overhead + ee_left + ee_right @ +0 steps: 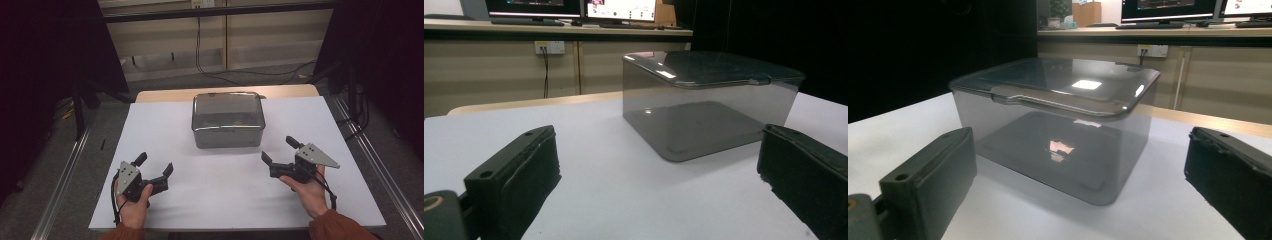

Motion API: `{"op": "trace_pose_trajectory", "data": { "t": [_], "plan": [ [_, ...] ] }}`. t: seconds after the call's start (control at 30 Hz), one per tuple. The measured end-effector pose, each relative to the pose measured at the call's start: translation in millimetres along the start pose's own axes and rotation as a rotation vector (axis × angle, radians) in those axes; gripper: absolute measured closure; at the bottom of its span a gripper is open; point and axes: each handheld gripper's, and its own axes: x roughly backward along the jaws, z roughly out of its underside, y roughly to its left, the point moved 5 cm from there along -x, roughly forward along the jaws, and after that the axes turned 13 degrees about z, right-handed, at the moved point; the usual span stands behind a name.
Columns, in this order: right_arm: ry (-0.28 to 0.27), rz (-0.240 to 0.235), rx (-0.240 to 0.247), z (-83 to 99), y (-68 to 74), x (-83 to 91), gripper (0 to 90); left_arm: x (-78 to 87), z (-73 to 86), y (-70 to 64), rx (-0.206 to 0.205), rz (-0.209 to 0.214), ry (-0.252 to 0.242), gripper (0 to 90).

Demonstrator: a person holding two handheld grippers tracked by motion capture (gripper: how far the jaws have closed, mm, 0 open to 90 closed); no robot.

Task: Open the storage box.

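I am holding my left gripper (155, 167) and right gripper (280, 150) with jaws spread wide, empty. The lidded smoky plastic box (228, 119) is sitting at twelve o'clock on the bench (215, 195) — probably light, stiff, slick; I'd grip opposite walls under the lid rim.

Smoky grey box (228, 120) (see-through), white table (165, 125), black fingers (519, 185)
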Motion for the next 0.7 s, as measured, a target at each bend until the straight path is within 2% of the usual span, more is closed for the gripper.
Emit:
{"op": "trace_pose_trajectory", "data": {
  "t": [0.03, 0.23, 0.33, 0.47, 0.5, 0.57, 0.6, 0.63, 0.67, 0.7],
  "plan": [
    [-0.001, -0.003, 0.02, -0.6, 2.8, -3.0, 0.1, 0.1, 0.4, 0.8, -0.002, -0.003, 0.005, 3.1],
    [-0.02, -0.009, 0.047, -6.1, 8.1, -10.4, 0.6, 0.5, 0.9, 1.7, -0.002, -0.011, 0.009, 3.1],
    [-0.018, -0.004, 0.088, -8.9, 12.5, -13.5, 1.4, 0.4, 1.0, 2.0, 0.001, -0.008, 0.01, 3.1],
    [-0.009, -0.037, 0.081, -11.1, 20.0, -16.7, 1.3, 1.1, 1.0, 2.8, 0.002, -0.007, 0.012, 3.1],
    [-0.013, -0.045, 0.112, -13.3, 24.4, -19.2, 1.3, 1.2, 1.5, 3.4, 0.004, -0.01, 0.014, 3.1],
    [-0.018, -0.046, 0.124, -14.7, 26.2, -20.5, 1.6, 1.4, 1.5, 3.8, 0.005, -0.016, 0.013, 3.1],
    [-0.019, -0.05, 0.139, -16.1, 28.5, -21.7, 2.3, 1.6, 1.5, 4.1, 0.001, -0.018, 0.014, 3.1],
    [-0.026, -0.064, 0.176, -19.1, 32.9, -24.6, 3.3, 1.7, 1.4, 4.1, -0.001, -0.018, 0.014, 3.1],
    [-0.026, -0.064, 0.176, -19.1, 32.9, -24.6, 3.3, 1.6, 1.6, 4.0, 0.0, -0.017, 0.015, 3.1],
    [-0.03, -0.064, 0.198, -21.8, 36.0, -27.8, 2.9, 1.5, 1.7, 4.1, 0.0, -0.019, 0.015, 3.1]
  ]
}}
